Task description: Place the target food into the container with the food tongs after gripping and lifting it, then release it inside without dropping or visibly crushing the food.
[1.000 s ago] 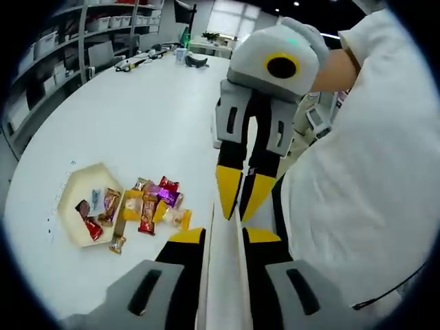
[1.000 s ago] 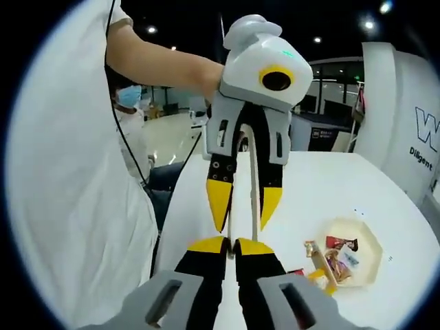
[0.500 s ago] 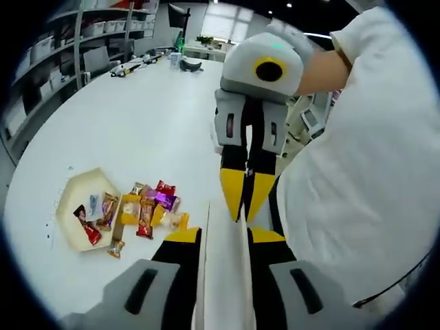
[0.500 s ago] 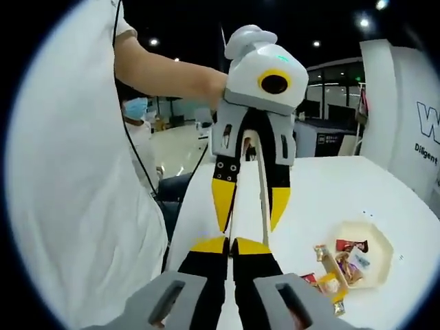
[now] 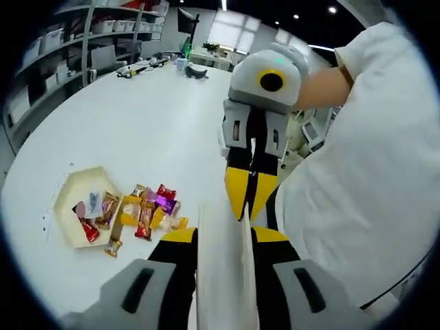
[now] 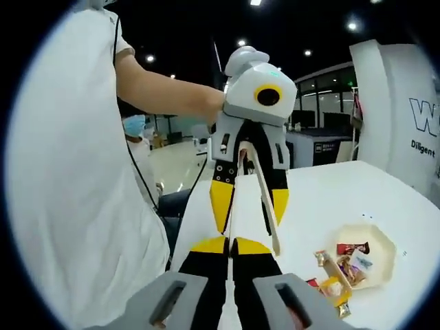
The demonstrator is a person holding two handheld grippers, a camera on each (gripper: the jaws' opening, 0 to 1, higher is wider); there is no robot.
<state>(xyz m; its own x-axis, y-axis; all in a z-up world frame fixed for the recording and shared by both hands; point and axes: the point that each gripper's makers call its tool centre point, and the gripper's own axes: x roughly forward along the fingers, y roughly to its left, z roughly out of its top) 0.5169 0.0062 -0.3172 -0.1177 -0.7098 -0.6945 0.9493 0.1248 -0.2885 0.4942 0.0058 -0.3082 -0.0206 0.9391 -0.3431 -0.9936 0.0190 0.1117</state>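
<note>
Cream food tongs lie between my left gripper's jaws, which are shut on their two arms. My right gripper comes in from above, its yellow tips pinched on the end of one arm. In the right gripper view, the tongs spread downward from the left gripper. One arm runs into my right gripper and the other ends free. Wrapped sweets lie heaped on the white table beside a cream hexagonal tray that holds a few. The tray and sweets sit low right.
A person in a white shirt stands close at the table's edge and holds both grippers. Shelves line the far side, and small items sit at the table's far end. Another person stands behind. A white wall panel rises at right.
The tongs' arms now stand wider apart between my left jaws. Both views have shifted a little with the hands. The sweets and tray lie as before.
</note>
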